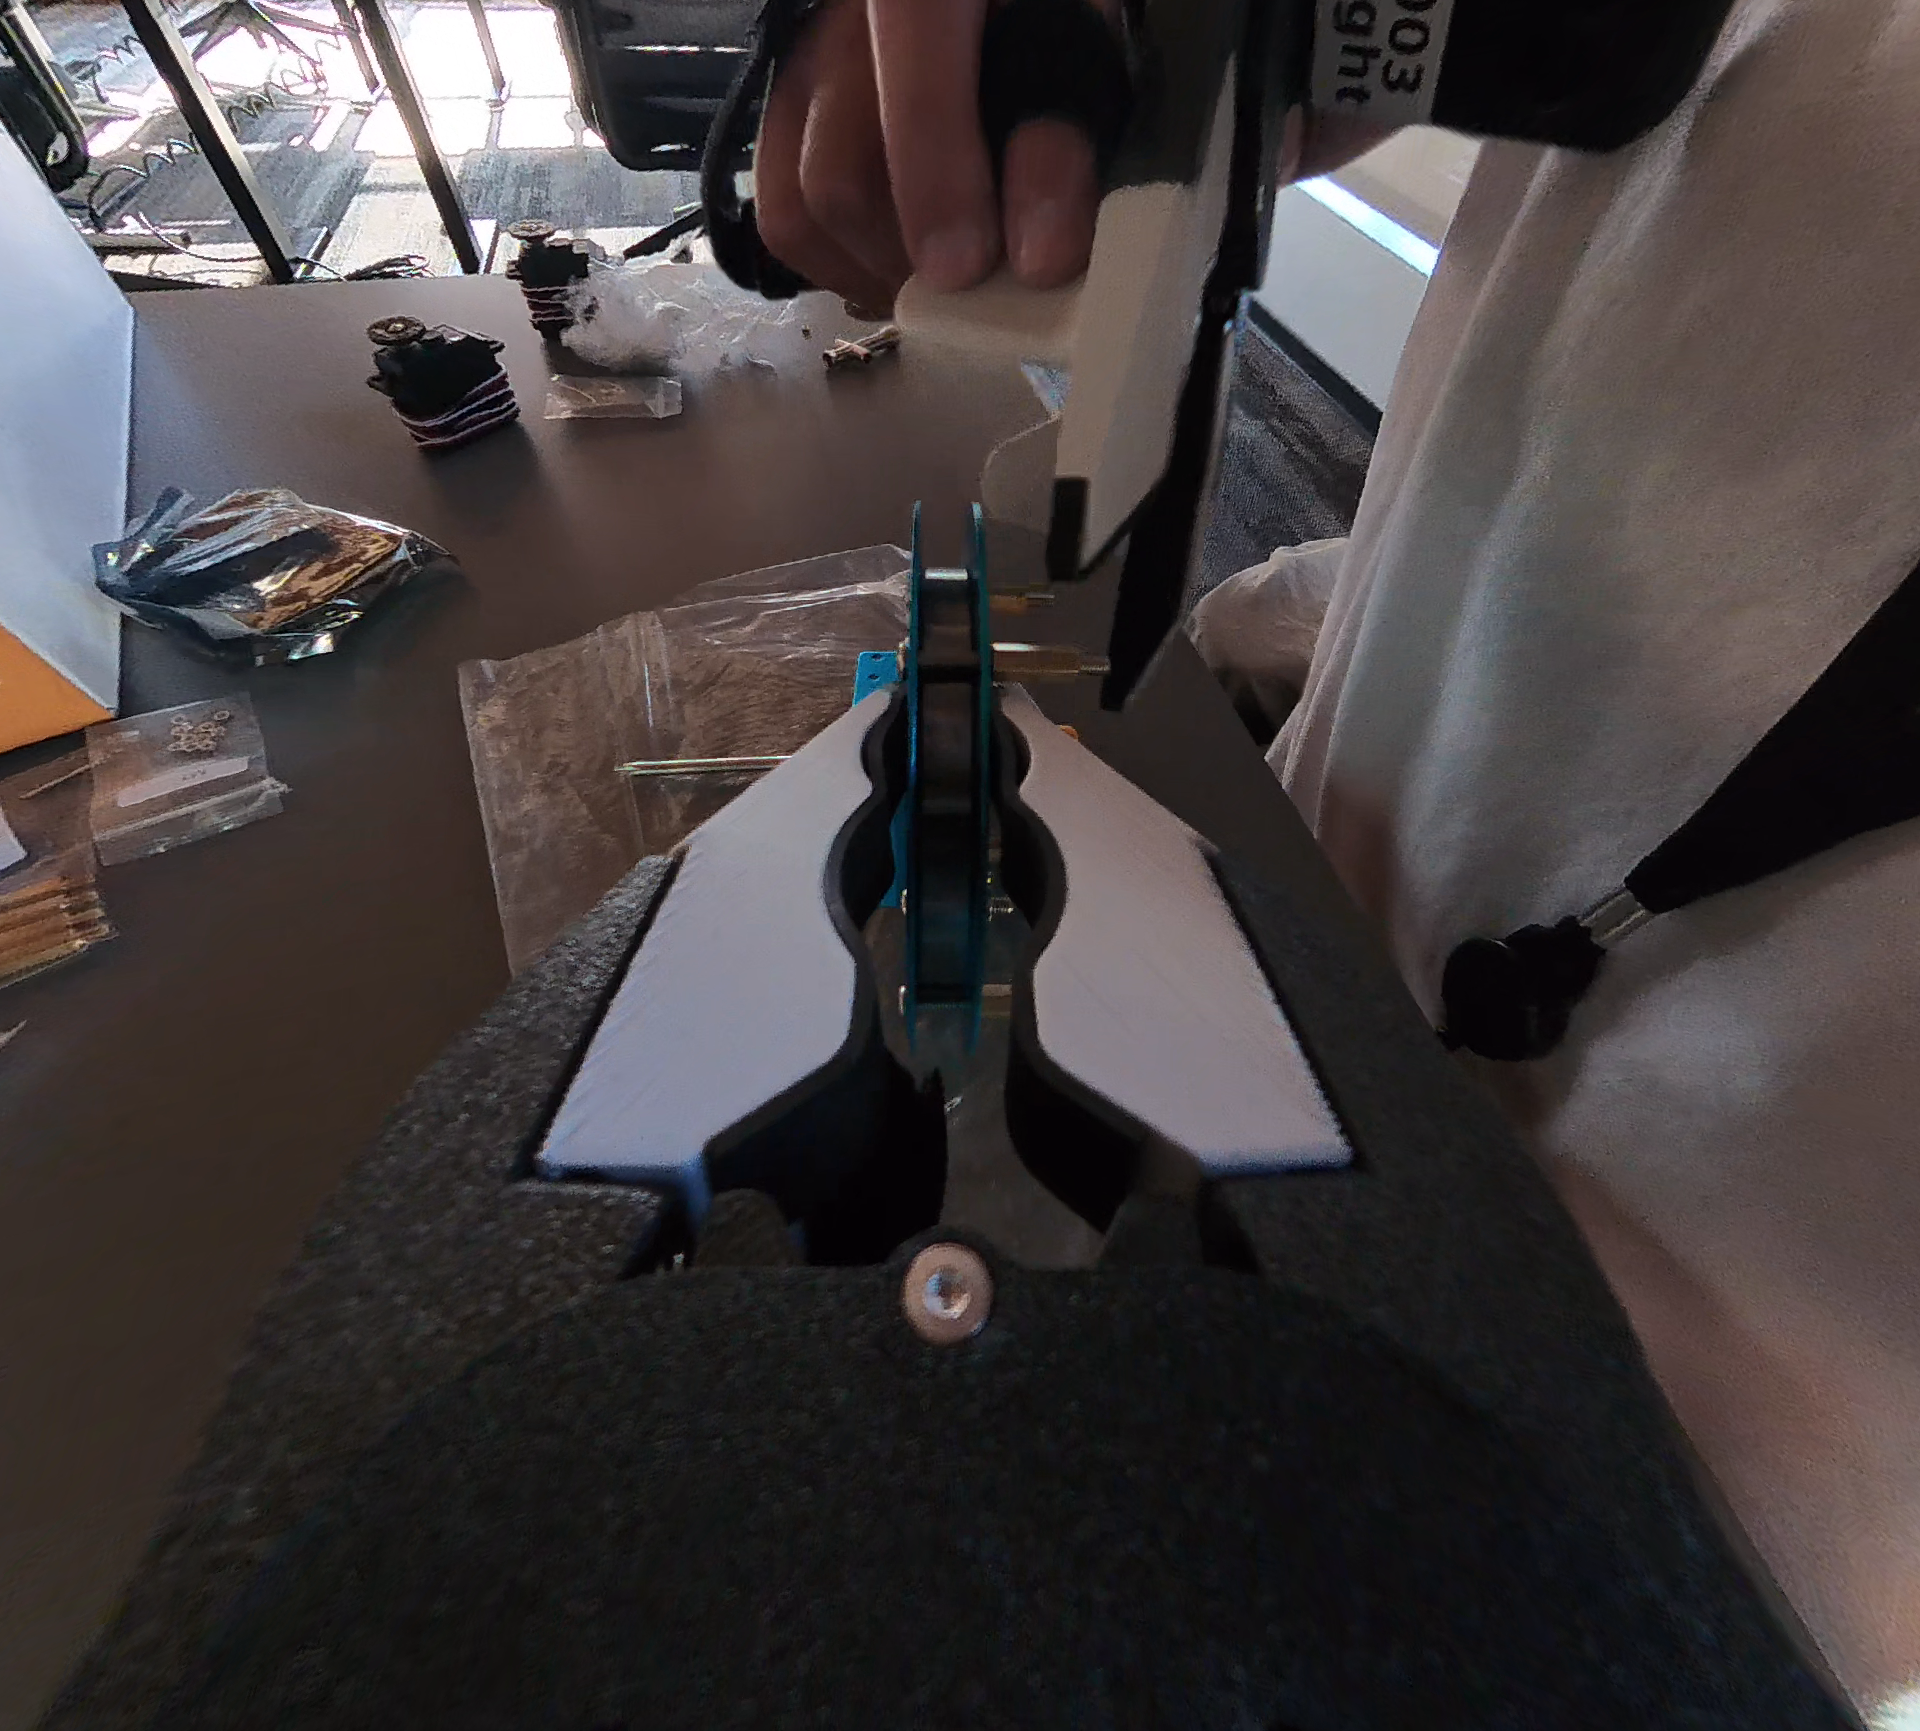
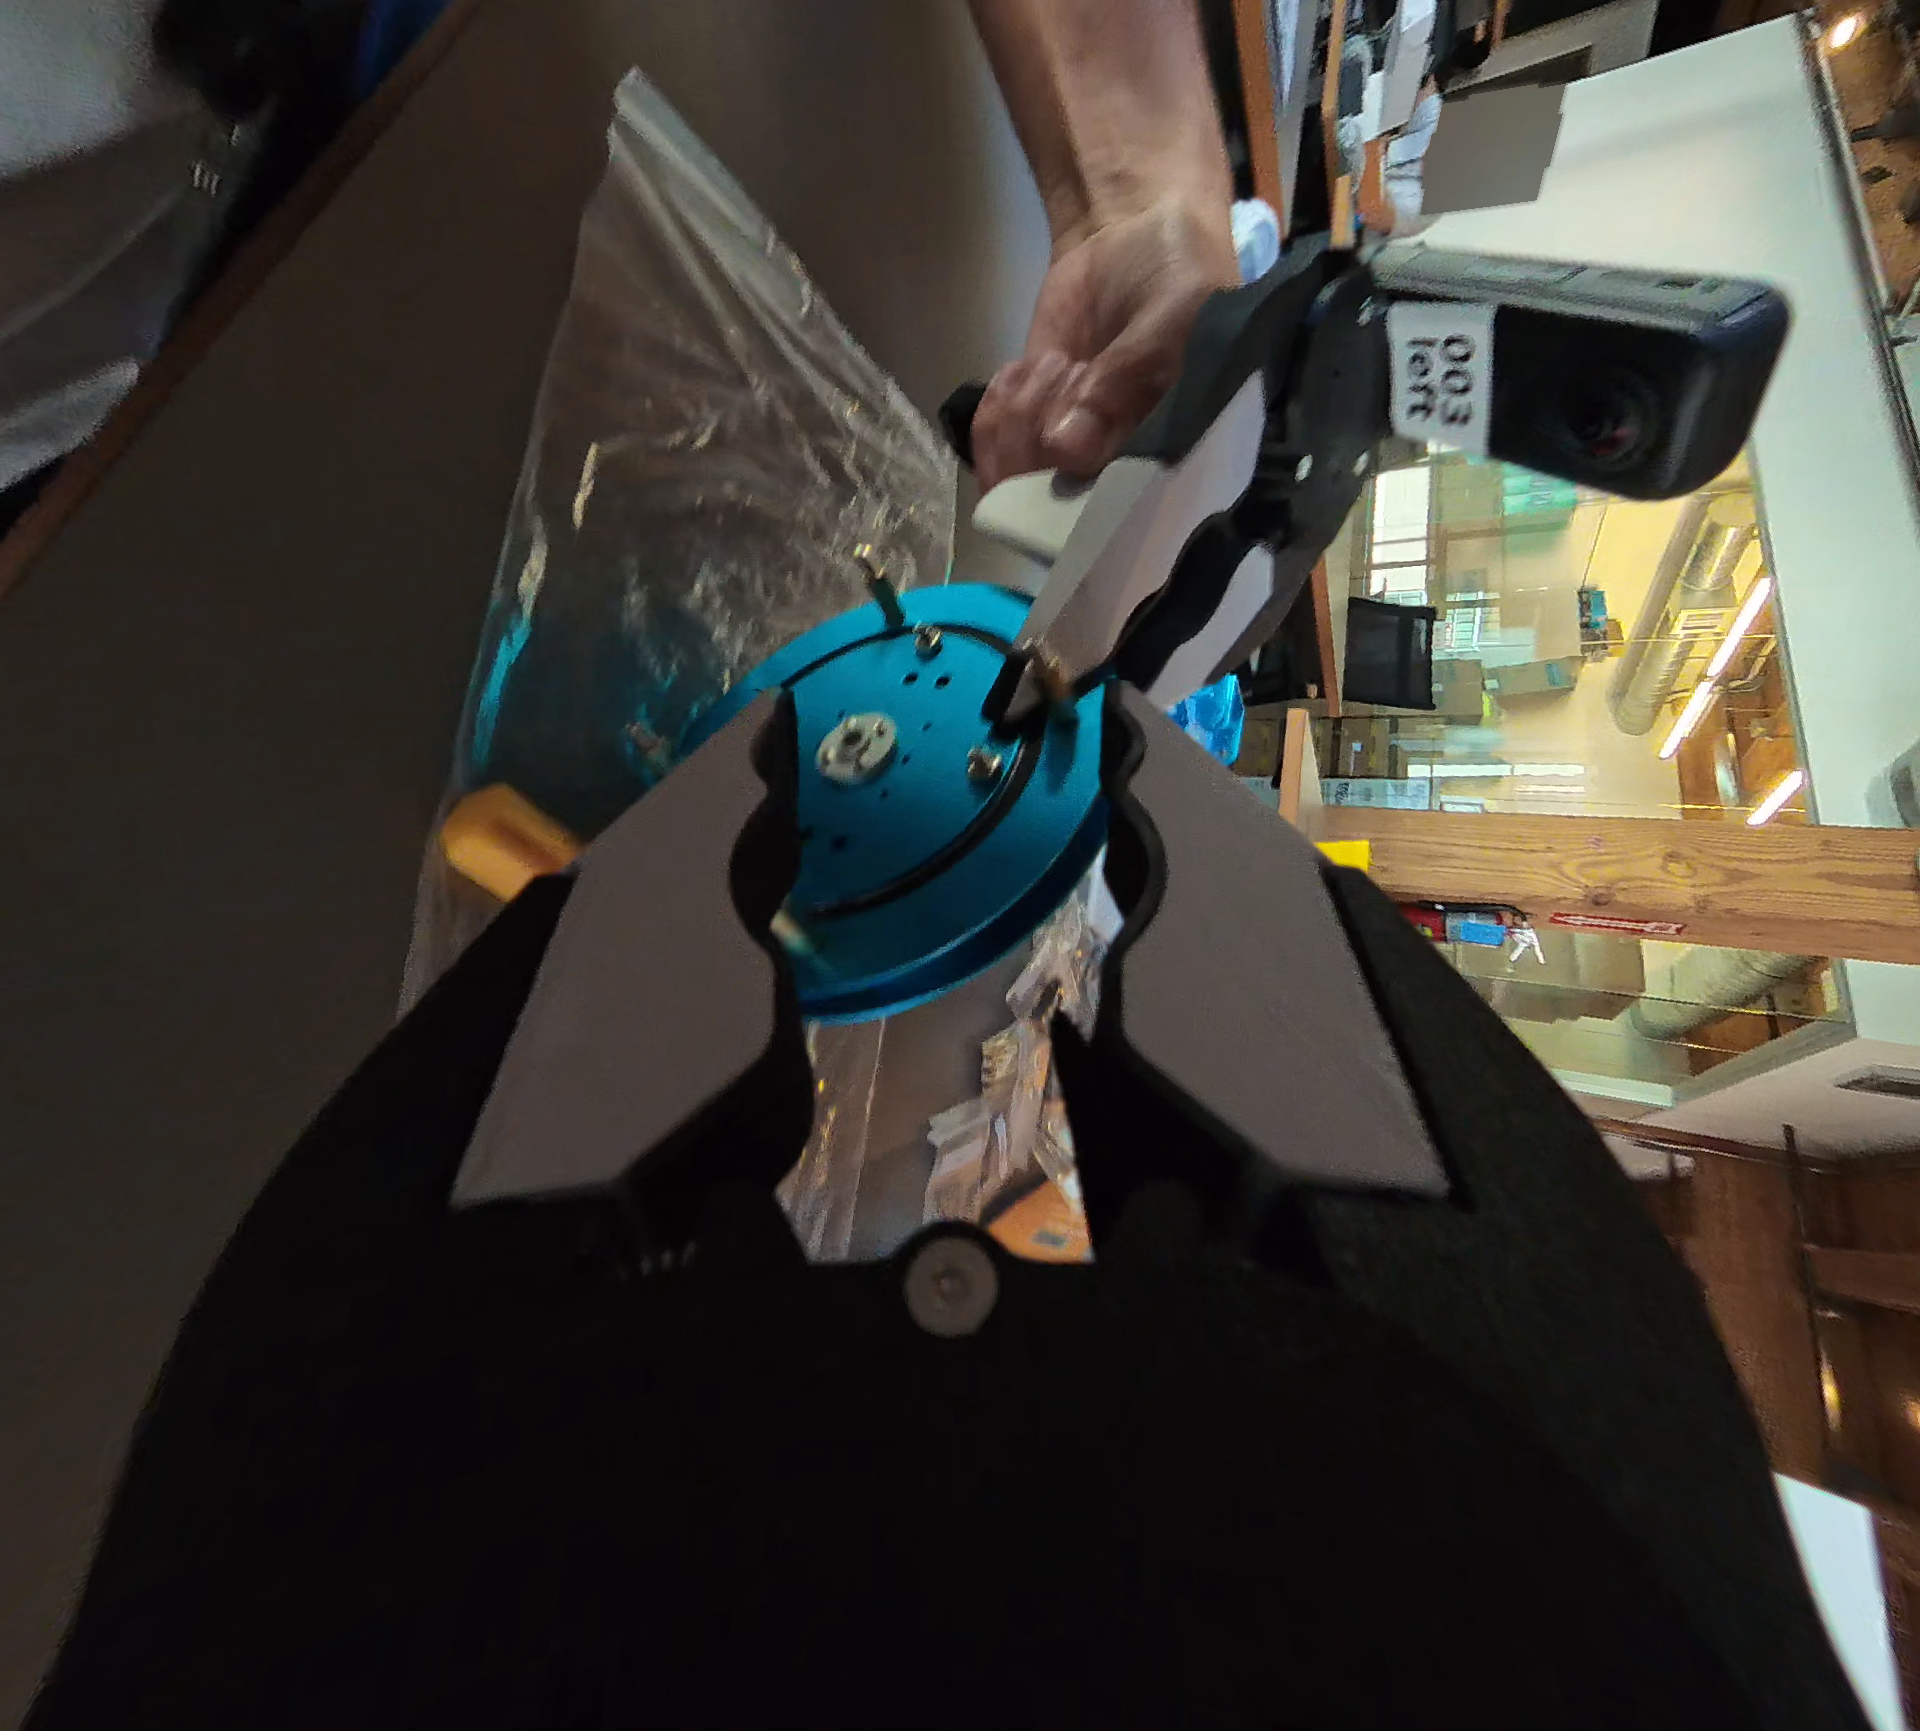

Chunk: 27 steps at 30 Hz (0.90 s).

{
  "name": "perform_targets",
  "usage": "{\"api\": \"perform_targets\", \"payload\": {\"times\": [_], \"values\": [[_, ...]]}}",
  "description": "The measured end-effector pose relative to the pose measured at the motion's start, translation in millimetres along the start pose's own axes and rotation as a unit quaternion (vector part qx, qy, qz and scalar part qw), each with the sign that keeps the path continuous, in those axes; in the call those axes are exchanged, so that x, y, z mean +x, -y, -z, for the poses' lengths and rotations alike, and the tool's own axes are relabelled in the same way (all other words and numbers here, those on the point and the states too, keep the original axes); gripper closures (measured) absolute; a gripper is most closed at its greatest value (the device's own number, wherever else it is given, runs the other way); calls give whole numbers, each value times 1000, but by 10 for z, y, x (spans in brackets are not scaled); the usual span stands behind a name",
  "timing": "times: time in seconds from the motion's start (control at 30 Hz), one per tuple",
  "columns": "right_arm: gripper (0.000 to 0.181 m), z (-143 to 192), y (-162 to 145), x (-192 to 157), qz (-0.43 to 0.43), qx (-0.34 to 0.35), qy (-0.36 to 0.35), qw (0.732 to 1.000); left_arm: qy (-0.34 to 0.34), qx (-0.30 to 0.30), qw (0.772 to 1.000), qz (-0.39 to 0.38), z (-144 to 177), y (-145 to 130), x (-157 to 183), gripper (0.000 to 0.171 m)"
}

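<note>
We see the left gripper [image 1: 943, 746] closed edge-on around a blue round assembly [image 1: 943, 746], two thin blue discs with a dark part sandwiched between them, held upright between the white fingers [image 1: 727, 943] so that only its rim faces the left wrist view. Brass standoffs [image 1: 1044, 658] stick out sideways from the right-hand disc.

The right gripper [image 1: 1101, 611] comes down from above in a person's hand [image 1: 914, 92], its dark tips just beside those standoffs; whether they touch we cannot tell from this side.

In the right wrist view the same assembly [image 2: 914, 808] shows its flat face (a silver hub [image 2: 854, 744] near the middle, a black curved slot along the edge). The right gripper [image 2: 940, 725] stands wide apart, one finger on either side of the disc, and it grips nothing that we can make out. The left gripper [image 2: 1023, 684] reaches in from the upper right, its tip pinching the disc's far rim by a standoff [image 2: 1049, 673], with its camera [image 2: 1590, 382] above.

Beneath the assembly lies a clear plastic bag [image 1: 644, 725] on the dark table [image 1: 312, 1110]. Farther off on the table sit two black servo motors [image 1: 442, 377] wound with their wires, a shiny dark foil bag [image 1: 260, 569], small clear packets of hardware [image 1: 182, 772] and a row of brass standoffs [image 1: 47, 923] at the left edge. A person in a pale shirt [image 1: 1621, 538] stands close on the right.
</note>
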State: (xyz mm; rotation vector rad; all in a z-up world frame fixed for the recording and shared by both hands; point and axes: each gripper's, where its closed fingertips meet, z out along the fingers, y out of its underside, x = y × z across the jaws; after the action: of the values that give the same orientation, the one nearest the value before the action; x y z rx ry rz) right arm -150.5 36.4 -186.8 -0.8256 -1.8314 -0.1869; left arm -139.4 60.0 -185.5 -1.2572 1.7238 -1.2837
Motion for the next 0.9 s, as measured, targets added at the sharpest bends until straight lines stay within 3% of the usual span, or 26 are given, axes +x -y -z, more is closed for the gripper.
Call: {"api": "perform_targets", "payload": {"times": [0.13, 0.33, 0.53, 0.6, 0.63, 0.7, 0.9], "values": [[121, -156, 3, -39, 8, -11, 11, 1000, -9, 1, 1000, 0, -45, 6, 42, 158], [124, -14, -60, -70, -8, -29, 17, 999, 4, -12, 1000, -13, -70, -74, 17, 159], [113, -144, -11, -129, -6, -36, 28, 999, 4, -13, 1000, -26, -73, -73, 24, 159], [112, -50, -51, -123, -13, -45, 22, 999, 9, -16, 999, -27, -75, -75, 10, 159], [124, 19, -62, -113, -24, -52, 25, 998, 5, -17, 999, -28, -72, -77, 19, 158], [122, 76, -35, -40, -30, -49, 12, 998, 4, -17, 999, -30, -74, -75, 29, 159], [114, -166, 12, -133, -8, -56, 30, 998, 9, -22, 999, -36, -78, -75, 40, 159]]}}
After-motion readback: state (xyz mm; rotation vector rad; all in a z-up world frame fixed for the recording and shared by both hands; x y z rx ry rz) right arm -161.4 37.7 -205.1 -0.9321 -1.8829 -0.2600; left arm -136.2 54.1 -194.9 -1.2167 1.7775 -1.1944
